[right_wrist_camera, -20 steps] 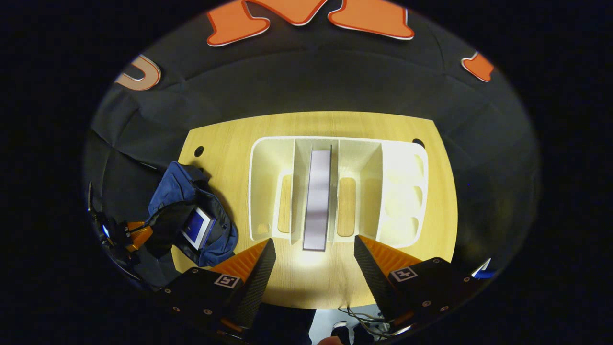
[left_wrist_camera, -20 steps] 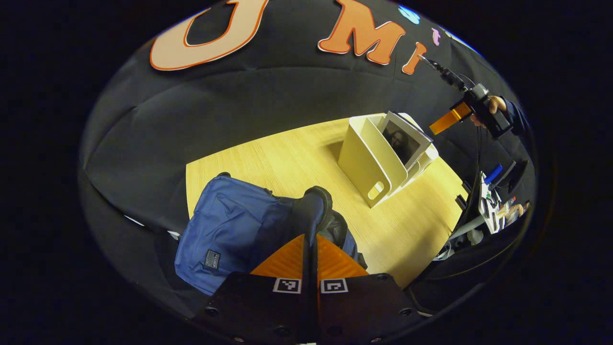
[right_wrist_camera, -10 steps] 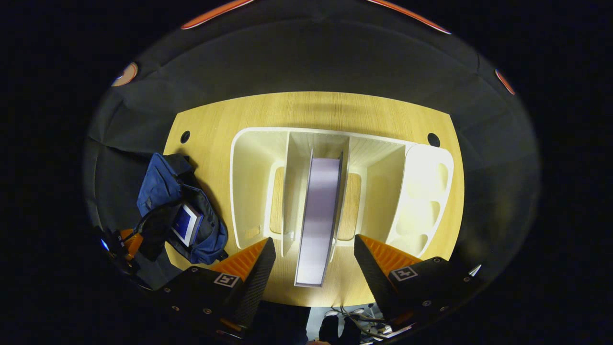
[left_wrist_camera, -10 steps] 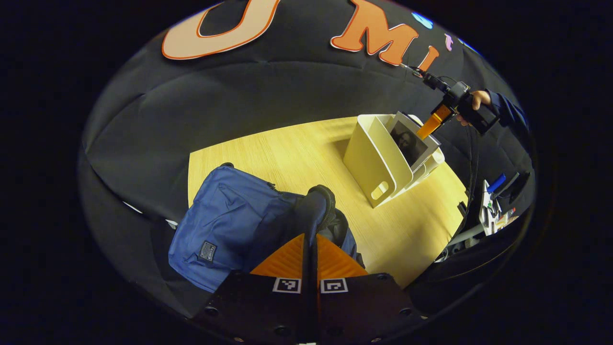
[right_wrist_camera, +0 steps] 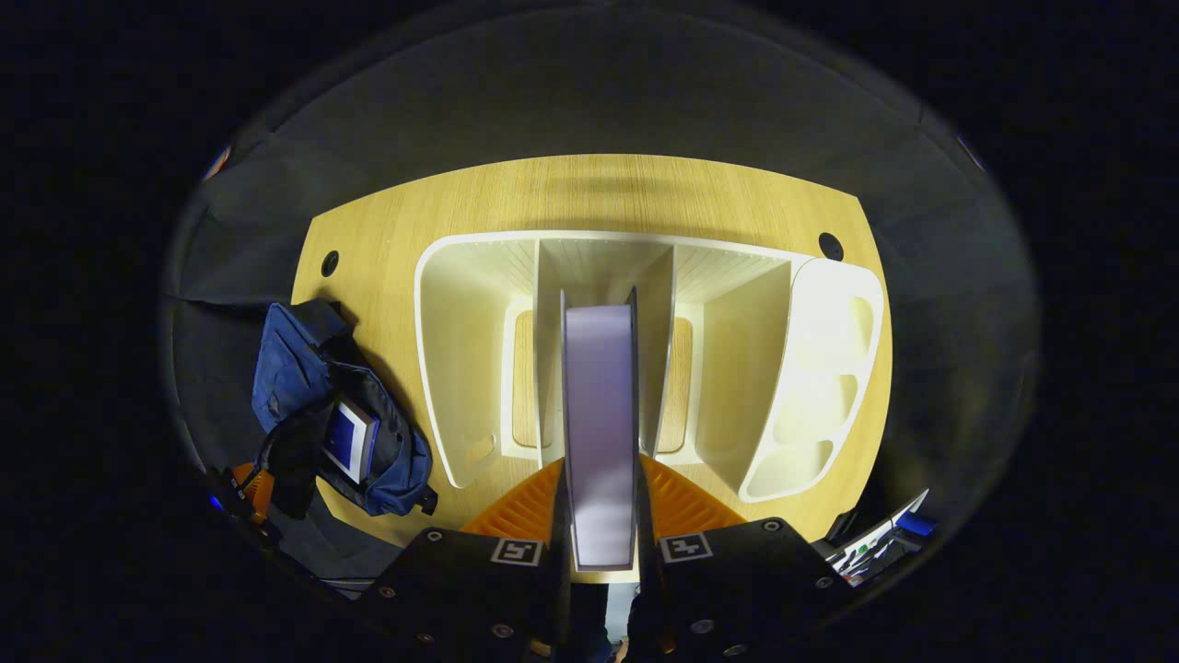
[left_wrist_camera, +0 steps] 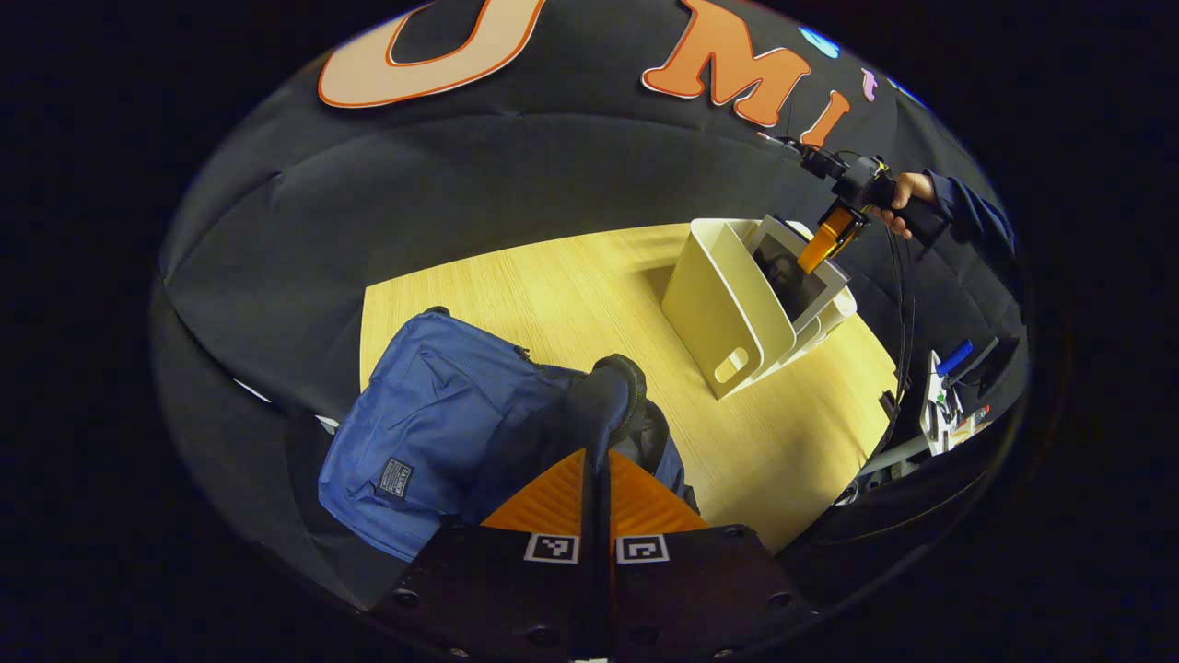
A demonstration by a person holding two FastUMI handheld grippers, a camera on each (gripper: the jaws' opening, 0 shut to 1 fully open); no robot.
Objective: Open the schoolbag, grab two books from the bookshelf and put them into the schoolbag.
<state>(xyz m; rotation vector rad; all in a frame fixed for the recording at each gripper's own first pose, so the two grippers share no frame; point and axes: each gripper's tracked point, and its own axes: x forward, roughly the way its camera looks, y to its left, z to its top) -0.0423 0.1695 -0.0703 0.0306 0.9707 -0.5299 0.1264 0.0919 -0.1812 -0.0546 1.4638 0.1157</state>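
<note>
The blue schoolbag (left_wrist_camera: 433, 433) lies on the left end of the wooden table (left_wrist_camera: 589, 285). My left gripper (left_wrist_camera: 599, 451) is shut on its dark opening flap (left_wrist_camera: 603, 396) and holds it up. A first book (right_wrist_camera: 350, 440) sits inside the open bag (right_wrist_camera: 295, 364). The white bookshelf (right_wrist_camera: 470, 368) stands mid-table, with a second book (right_wrist_camera: 599, 387) upright in its middle compartment. My right gripper (right_wrist_camera: 601, 471) is shut on that book's near edge, one finger on each cover. In the left gripper view, the right gripper (left_wrist_camera: 829, 235) and the hand holding it (left_wrist_camera: 907, 189) reach down onto the book (left_wrist_camera: 792, 276) in the shelf (left_wrist_camera: 723, 304).
Two cable holes (right_wrist_camera: 330, 263) (right_wrist_camera: 830, 246) mark the table's far corners. The shelf's right end has three small open trays (right_wrist_camera: 820, 378). A cluttered desk with pens (left_wrist_camera: 949, 387) stands beyond the table's right edge. Bare tabletop lies between bag and shelf.
My right gripper dropped onto the shelf and its fingers went from wide open to shut on the upright book. The left gripper kept its hold on the bag flap.
</note>
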